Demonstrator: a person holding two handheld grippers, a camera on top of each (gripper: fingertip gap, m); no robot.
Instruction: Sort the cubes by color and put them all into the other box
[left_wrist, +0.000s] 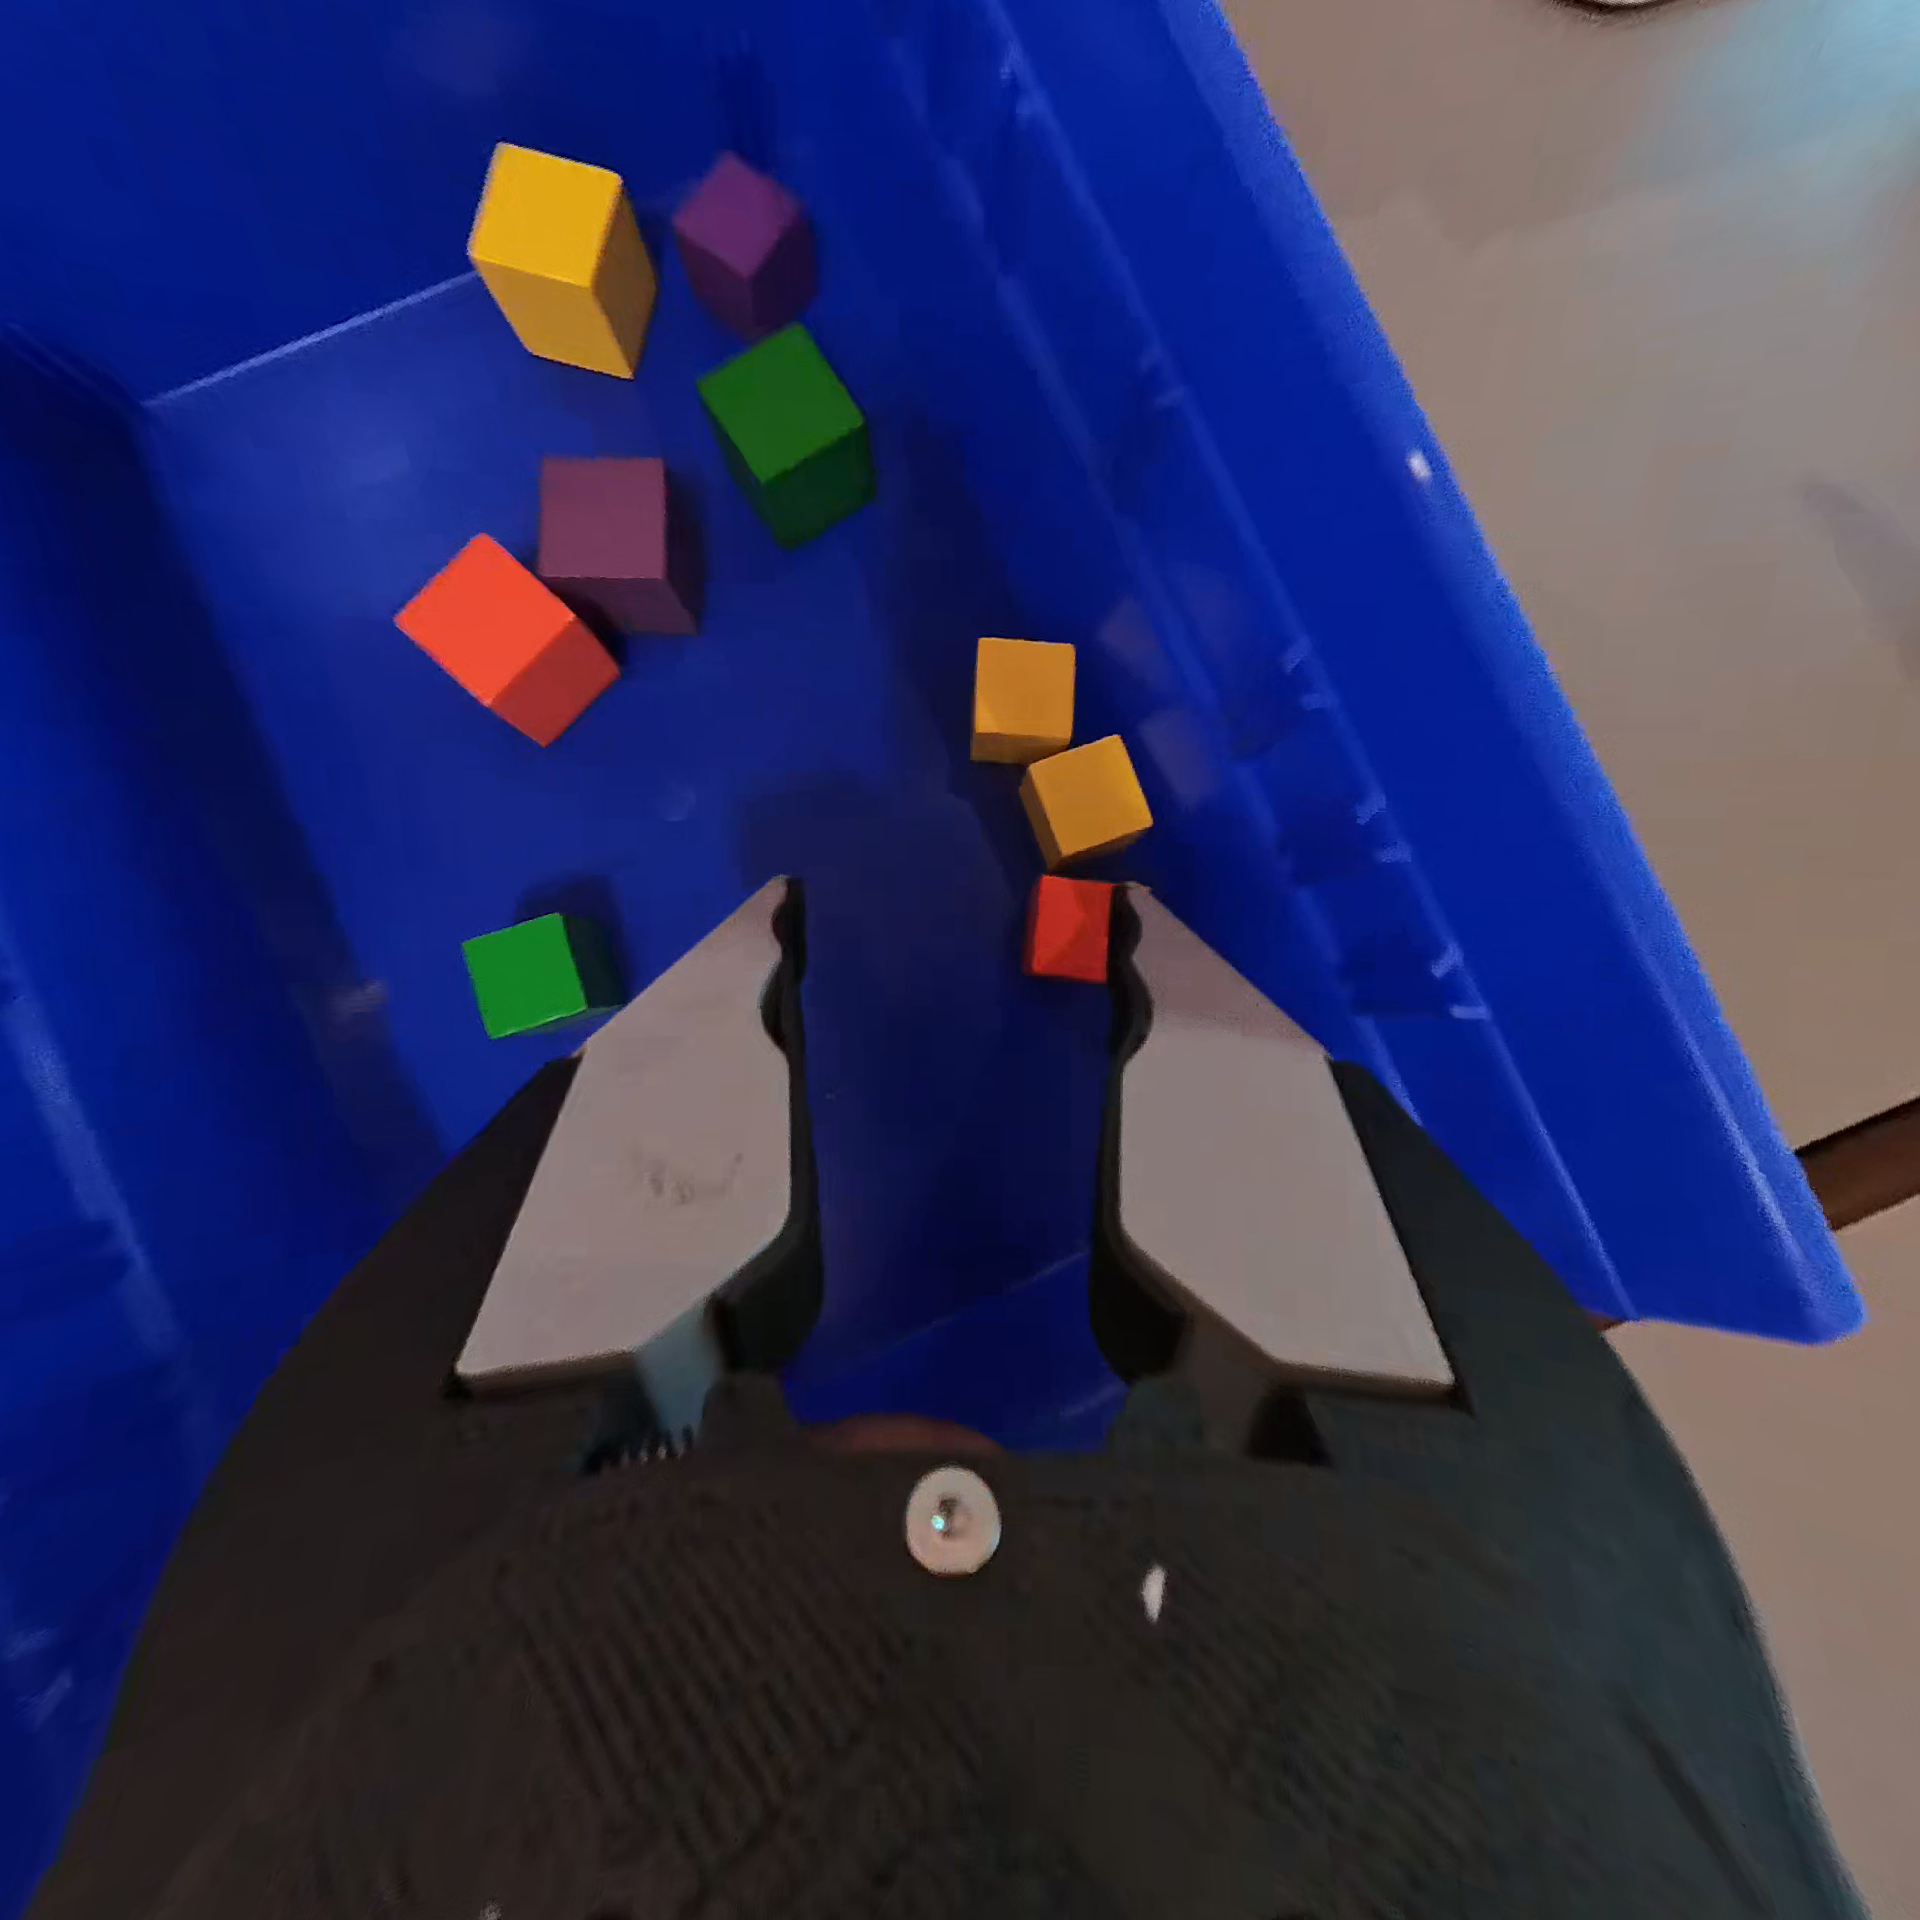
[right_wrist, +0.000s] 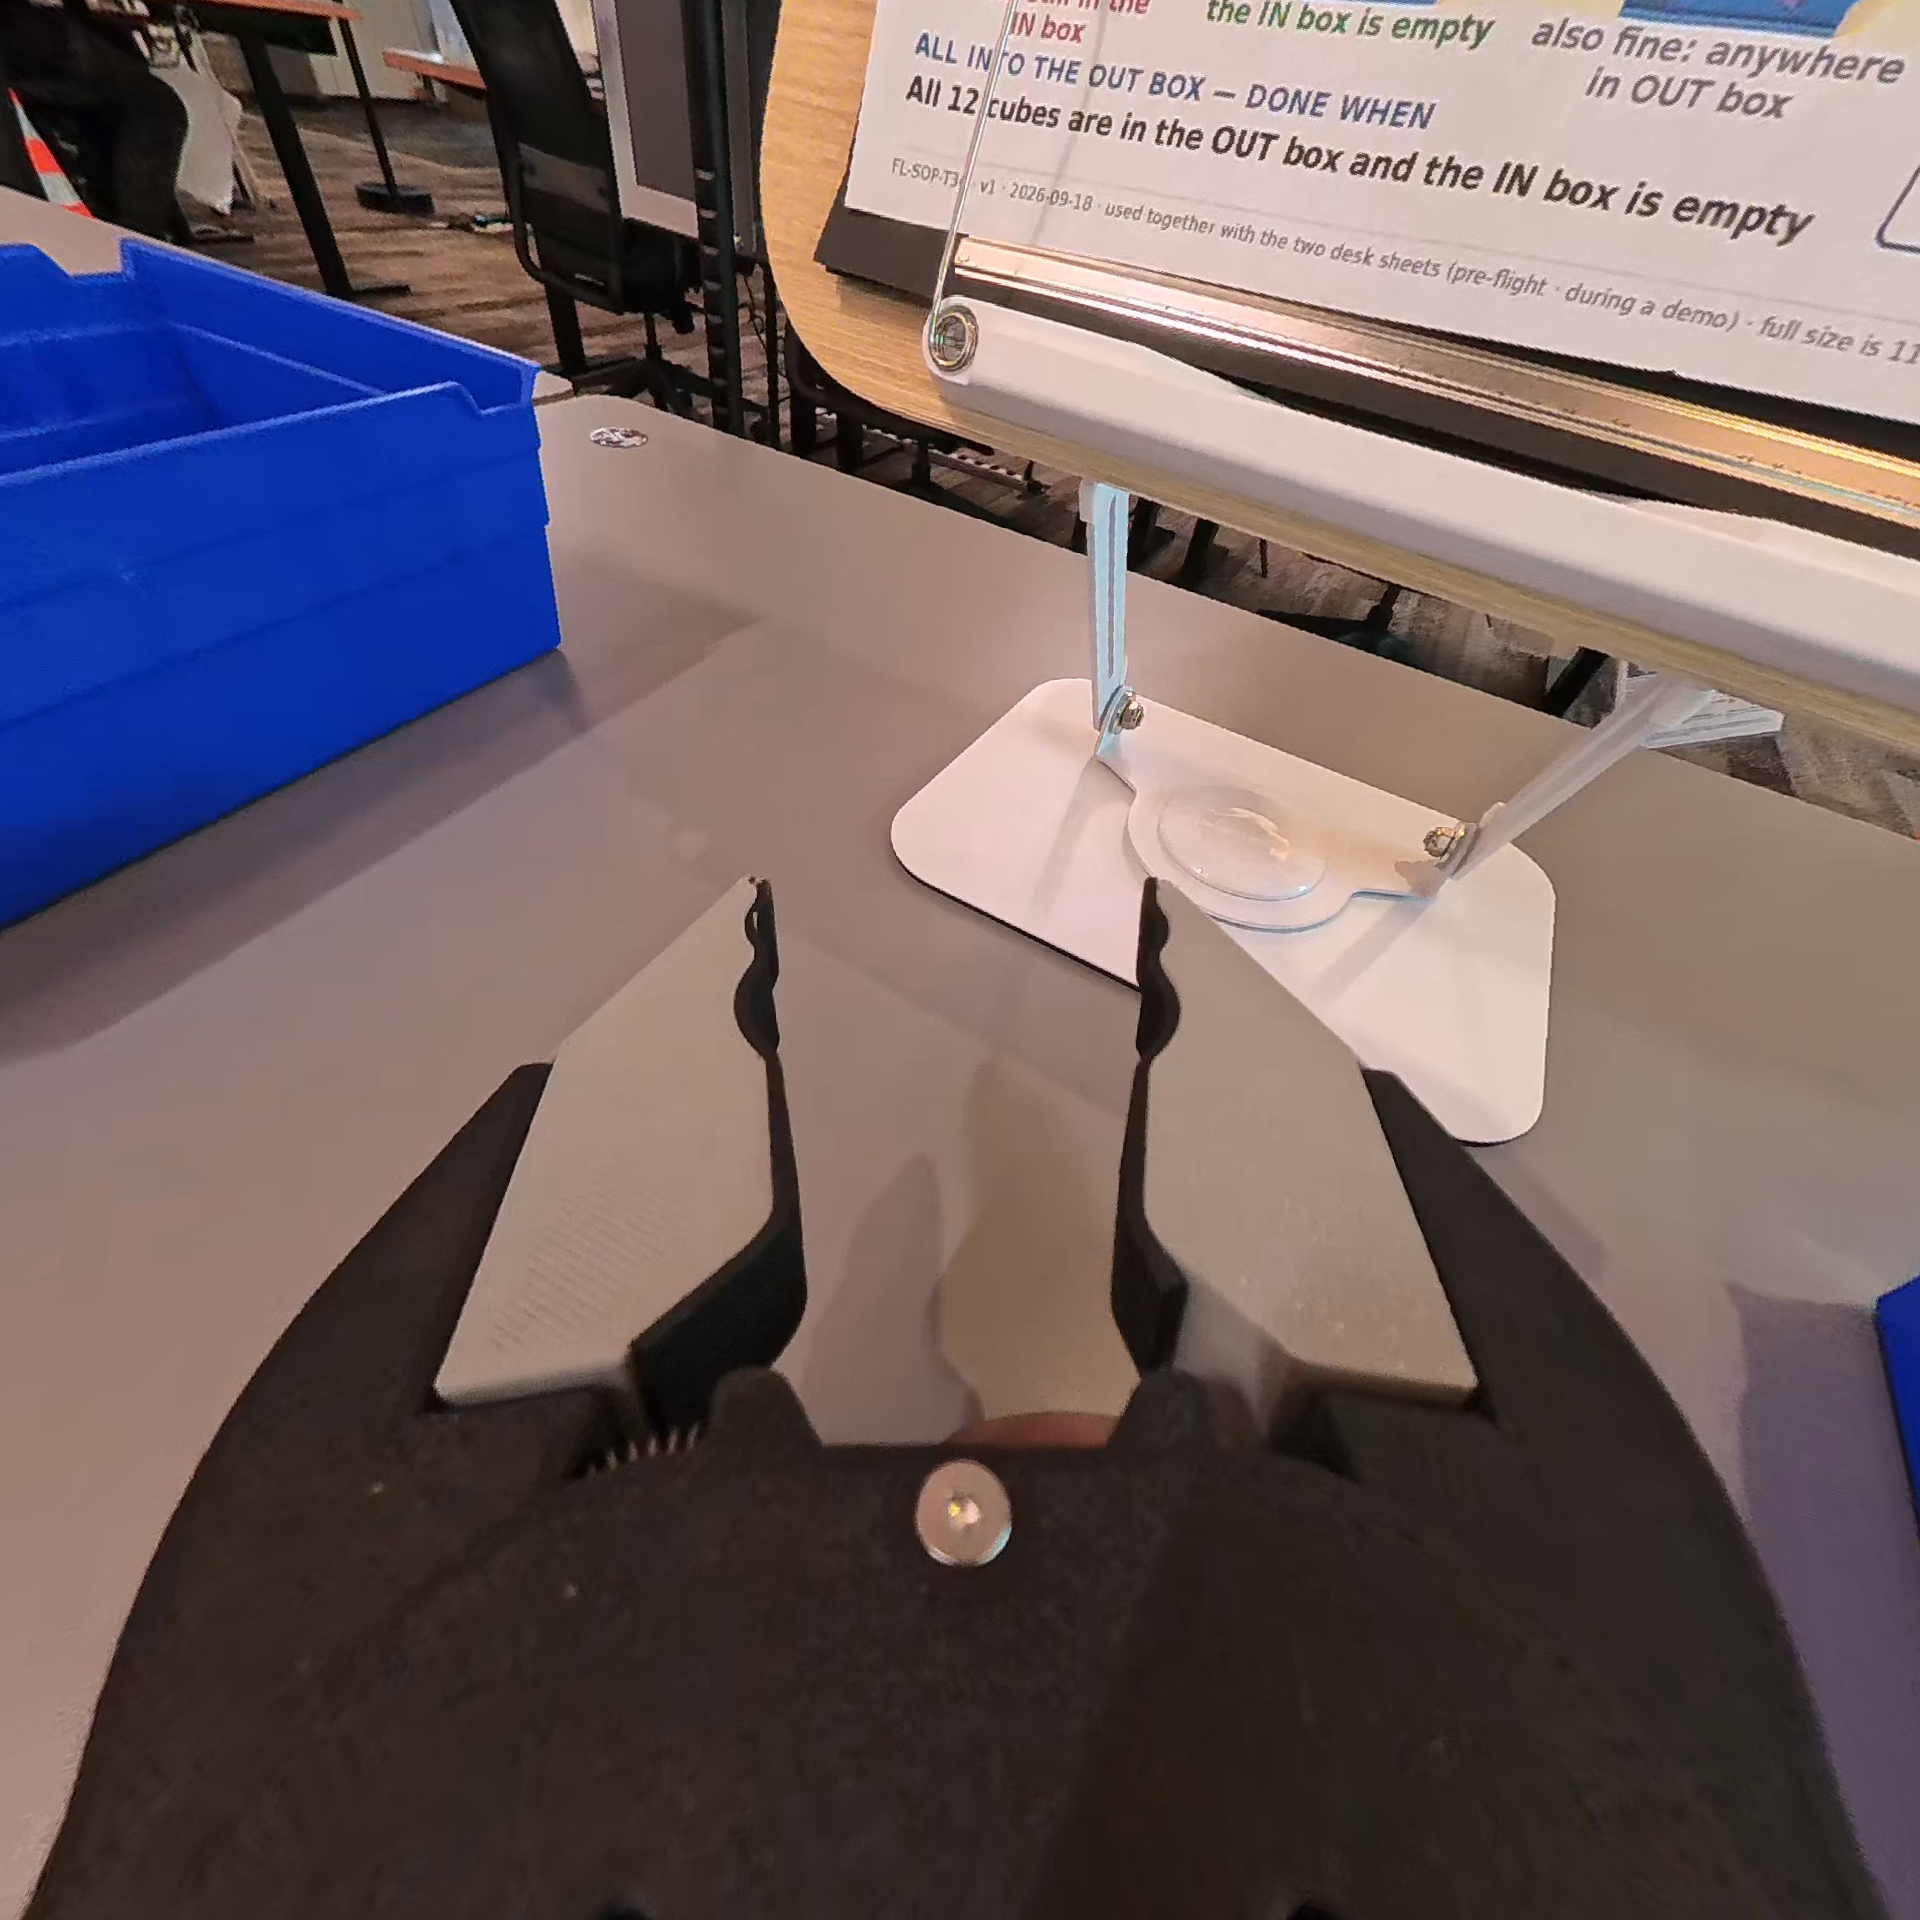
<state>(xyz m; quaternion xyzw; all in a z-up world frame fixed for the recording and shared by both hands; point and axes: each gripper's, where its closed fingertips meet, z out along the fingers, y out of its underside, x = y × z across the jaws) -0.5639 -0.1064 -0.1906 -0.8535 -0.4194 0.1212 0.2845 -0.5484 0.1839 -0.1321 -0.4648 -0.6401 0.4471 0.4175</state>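
In the left wrist view my left gripper (left_wrist: 954, 894) is open and empty, held over the inside of a blue box (left_wrist: 1299, 540). On the box floor lie several cubes: a yellow one (left_wrist: 561, 260), two purple ones (left_wrist: 743, 239) (left_wrist: 608, 535), two green ones (left_wrist: 784, 426) (left_wrist: 530, 975), an orange-red one (left_wrist: 499, 634), two yellow ones (left_wrist: 1023, 698) (left_wrist: 1084, 798) and a red one (left_wrist: 1065, 928) right by my right fingertip. In the right wrist view my right gripper (right_wrist: 954, 899) is open and empty above the grey table (right_wrist: 416, 935). A blue box (right_wrist: 239, 540) stands at the left there.
A white document stand (right_wrist: 1247, 883) with a printed sheet (right_wrist: 1403, 156) rises just ahead of my right gripper. A blue edge (right_wrist: 1901, 1371) shows at the far right. Chairs and table legs stand beyond the table. The box wall (left_wrist: 1507, 831) runs close to the right of my left gripper.
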